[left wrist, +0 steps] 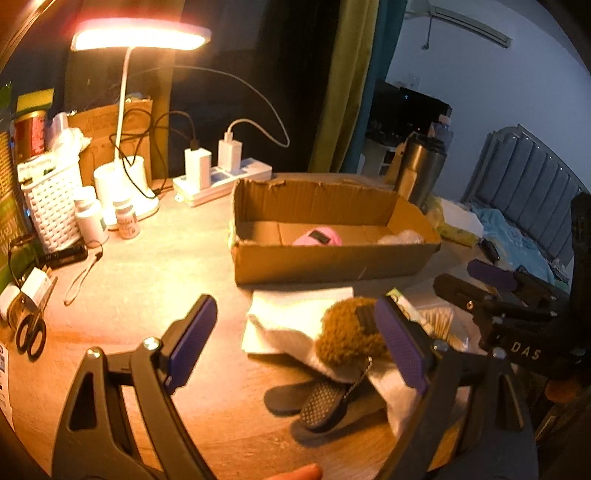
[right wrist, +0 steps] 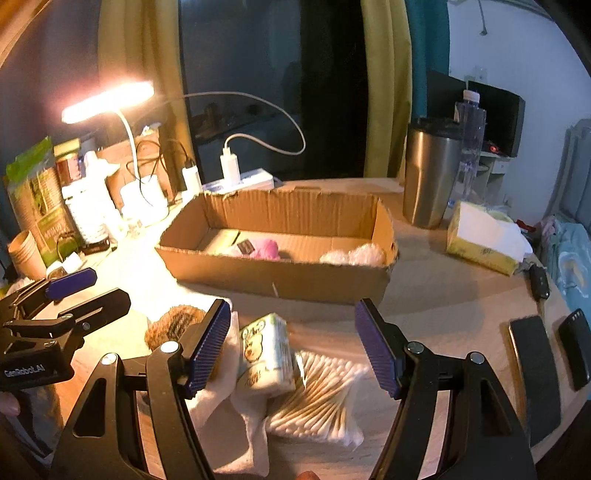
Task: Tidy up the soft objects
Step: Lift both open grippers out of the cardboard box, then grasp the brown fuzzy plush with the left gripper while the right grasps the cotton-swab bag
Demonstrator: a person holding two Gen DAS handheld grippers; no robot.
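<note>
Left wrist view is showing my left gripper (left wrist: 295,343) standing open around the brown plush toy (left wrist: 347,332) near the table's front edge, light and squashy, best pinched mid-body, while my right gripper (right wrist: 293,347), also open, is hovering over the tissue pack (right wrist: 267,354).

**A lamp-lit desk in a bedroom at home**

A wooden desk (left wrist: 155,266) stands beside a bed with a grey padded headboard (left wrist: 532,184) and rumpled blue bedding (left wrist: 517,236). A glowing white gooseneck desk lamp (left wrist: 140,35), a white power strip with plugged chargers (left wrist: 221,181), yellow-green curtains (right wrist: 388,88) and a wall-mounted air conditioner (left wrist: 461,22) show a lived-in private room.
</note>
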